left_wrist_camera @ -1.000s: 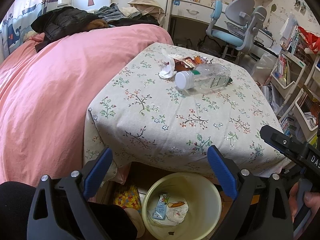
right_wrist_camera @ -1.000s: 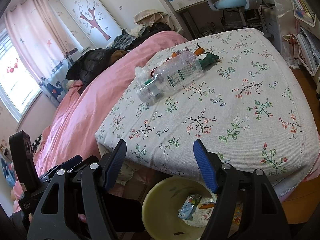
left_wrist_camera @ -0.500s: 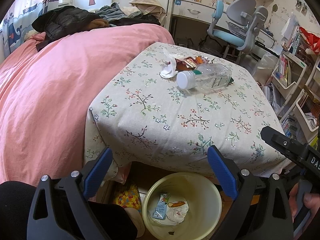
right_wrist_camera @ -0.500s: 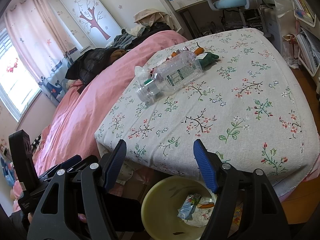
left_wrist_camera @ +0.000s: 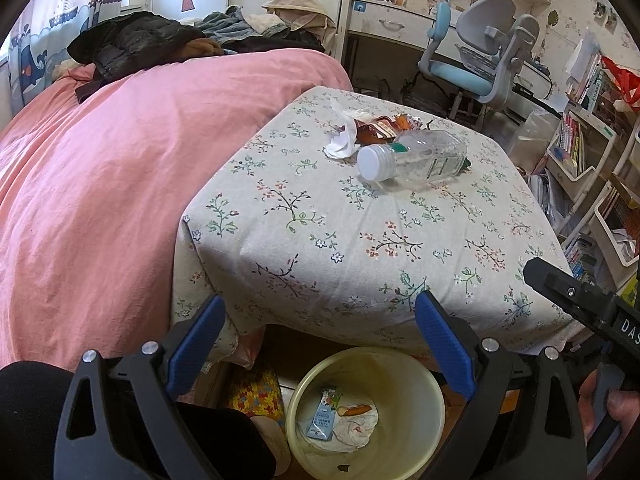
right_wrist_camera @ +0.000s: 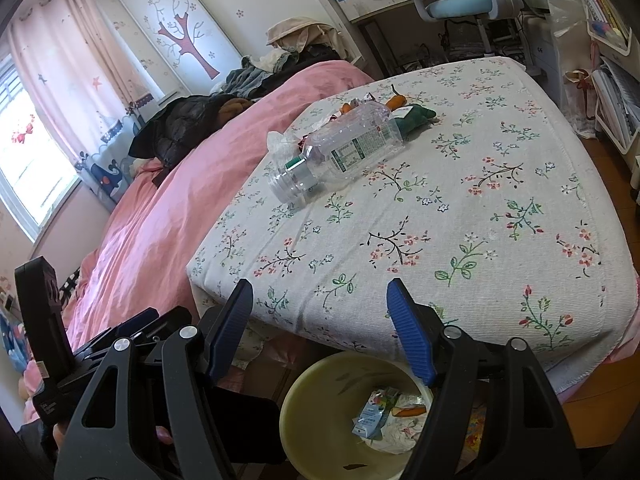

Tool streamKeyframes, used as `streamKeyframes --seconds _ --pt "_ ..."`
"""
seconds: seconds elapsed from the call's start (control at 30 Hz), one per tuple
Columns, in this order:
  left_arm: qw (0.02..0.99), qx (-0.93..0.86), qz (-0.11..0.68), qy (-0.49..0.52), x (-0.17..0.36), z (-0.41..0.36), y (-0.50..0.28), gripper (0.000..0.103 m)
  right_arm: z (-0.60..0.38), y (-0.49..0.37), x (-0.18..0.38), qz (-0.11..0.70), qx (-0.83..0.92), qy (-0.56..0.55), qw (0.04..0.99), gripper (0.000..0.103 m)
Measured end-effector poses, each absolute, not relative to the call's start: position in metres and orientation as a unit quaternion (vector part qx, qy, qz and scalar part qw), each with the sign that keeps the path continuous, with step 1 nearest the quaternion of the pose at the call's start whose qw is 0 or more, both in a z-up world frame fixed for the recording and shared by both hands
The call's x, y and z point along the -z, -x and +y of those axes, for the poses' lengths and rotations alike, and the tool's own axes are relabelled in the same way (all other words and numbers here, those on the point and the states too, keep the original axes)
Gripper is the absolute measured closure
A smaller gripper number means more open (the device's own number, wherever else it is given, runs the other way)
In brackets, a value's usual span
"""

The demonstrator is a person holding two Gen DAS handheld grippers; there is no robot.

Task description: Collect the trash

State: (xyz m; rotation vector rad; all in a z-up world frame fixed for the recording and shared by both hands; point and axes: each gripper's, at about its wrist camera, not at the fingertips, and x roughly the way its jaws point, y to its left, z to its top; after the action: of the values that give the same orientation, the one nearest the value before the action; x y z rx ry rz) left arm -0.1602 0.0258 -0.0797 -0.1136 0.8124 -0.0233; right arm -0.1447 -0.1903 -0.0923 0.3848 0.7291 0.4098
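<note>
Two claws, both spread apart, nothing between the blue pads. Left claw poised over the near edge of the table, right claw likewise beside it. Just below both, on the floor, a pale yellow trash bin holding a small blue carton, crumpled white tissue and an orange scrap. Farther out, on the floral tablecloth, an empty clear plastic bottle with white cap, lying on its side. Touching or just behind it, a crumpled tissue, a brown snack wrapper and a dark green wrapper. Left of the table, a pink bed piled with dark clothes. Beyond, a blue-grey desk chair.
</note>
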Motion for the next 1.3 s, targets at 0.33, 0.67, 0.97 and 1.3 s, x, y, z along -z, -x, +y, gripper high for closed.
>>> streamKeyframes --seconds 0.33,0.67,0.97,1.3 --pt "0.917 0.011 0.395 0.055 0.079 0.025 0.160 0.012 -0.189 0.144 0.092 0.353 -0.195 -0.183 0.897 0.037" --pt "0.916 0.004 0.396 0.062 0.078 0.024 0.158 0.012 -0.188 0.144 0.093 0.357 -0.194 -0.175 0.897 0.037" --pt "0.917 -0.002 0.393 0.066 0.076 0.026 0.157 0.012 -0.186 0.144 0.092 0.358 -0.193 -0.174 0.897 0.037" --pt "0.927 -0.022 0.365 0.087 0.045 0.043 0.108 0.012 -0.176 0.107 0.045 0.323 -0.215 -0.146 0.910 0.037"
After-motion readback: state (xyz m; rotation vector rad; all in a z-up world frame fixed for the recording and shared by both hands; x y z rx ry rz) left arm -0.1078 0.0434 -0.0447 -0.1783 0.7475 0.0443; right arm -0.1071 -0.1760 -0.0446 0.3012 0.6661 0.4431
